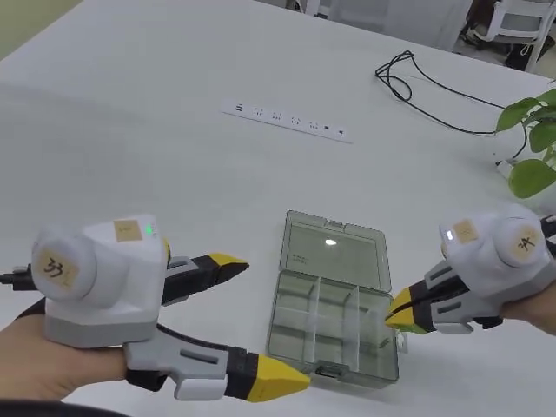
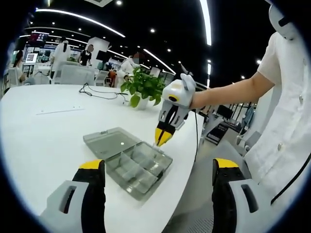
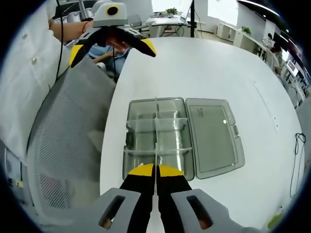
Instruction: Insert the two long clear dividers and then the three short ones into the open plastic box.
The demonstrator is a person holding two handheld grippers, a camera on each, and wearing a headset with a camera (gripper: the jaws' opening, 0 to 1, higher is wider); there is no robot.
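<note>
The open clear plastic box (image 1: 295,347) lies on the white table near its front edge, lid (image 1: 334,248) folded back flat. Clear dividers stand in its base and split it into compartments (image 3: 141,136). My right gripper (image 1: 398,314) is at the box's right rim with its jaws shut on a thin clear divider (image 3: 156,127), which runs edge-on along the middle of the base. The left gripper view has this right gripper (image 2: 162,137) tip-down over the box (image 2: 127,162). My left gripper (image 1: 254,320) hovers left of the box, open and empty, jaws wide apart.
A white power strip (image 1: 287,119) lies further back on the table and a black cable (image 1: 417,82) curls at the back right. A green plant (image 1: 530,139) stands at the right edge. A grey mesh chair (image 3: 63,136) is beside the table's front edge.
</note>
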